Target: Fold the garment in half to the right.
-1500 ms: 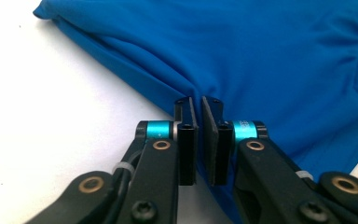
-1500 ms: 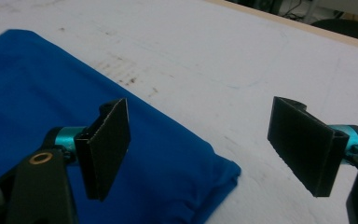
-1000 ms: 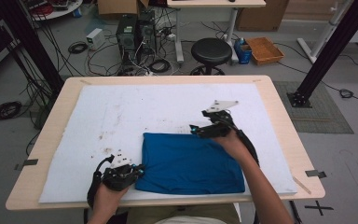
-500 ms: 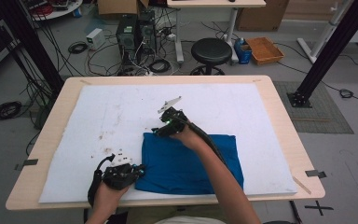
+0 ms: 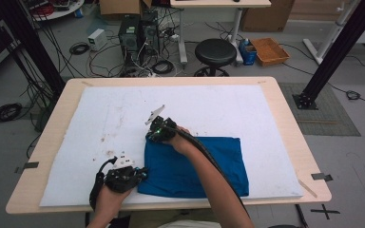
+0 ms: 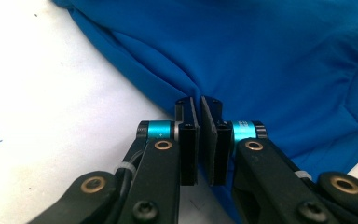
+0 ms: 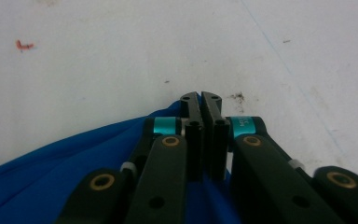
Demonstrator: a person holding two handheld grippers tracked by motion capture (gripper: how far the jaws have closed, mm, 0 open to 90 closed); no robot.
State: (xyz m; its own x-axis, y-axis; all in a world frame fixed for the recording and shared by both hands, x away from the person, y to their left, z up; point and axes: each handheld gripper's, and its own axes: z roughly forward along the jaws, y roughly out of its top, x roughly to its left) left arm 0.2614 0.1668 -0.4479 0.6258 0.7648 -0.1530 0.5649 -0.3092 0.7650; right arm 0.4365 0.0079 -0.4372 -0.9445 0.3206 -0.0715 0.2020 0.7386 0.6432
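Both your left hand-held gripper [image 6: 199, 103] and right hand-held gripper [image 7: 200, 99] are clamped on the blue cloth [image 5: 209, 164]. Each holds only a thin edge at its tips, so uneven pulling may slip one free.

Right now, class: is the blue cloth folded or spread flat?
Folded: the blue cloth lies doubled, and the right gripper pinches a corner at its far-left edge.

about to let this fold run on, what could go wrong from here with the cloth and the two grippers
1. The right gripper pinches the blue cloth right at a corner tip, so the thin bite may slip out mid-pull.
2. The left gripper clamps a bunched edge; tugging the two apart could drag the whole cloth across the white mat rather than fold it.
3. The right forearm lies over the cloth and may rumple it.
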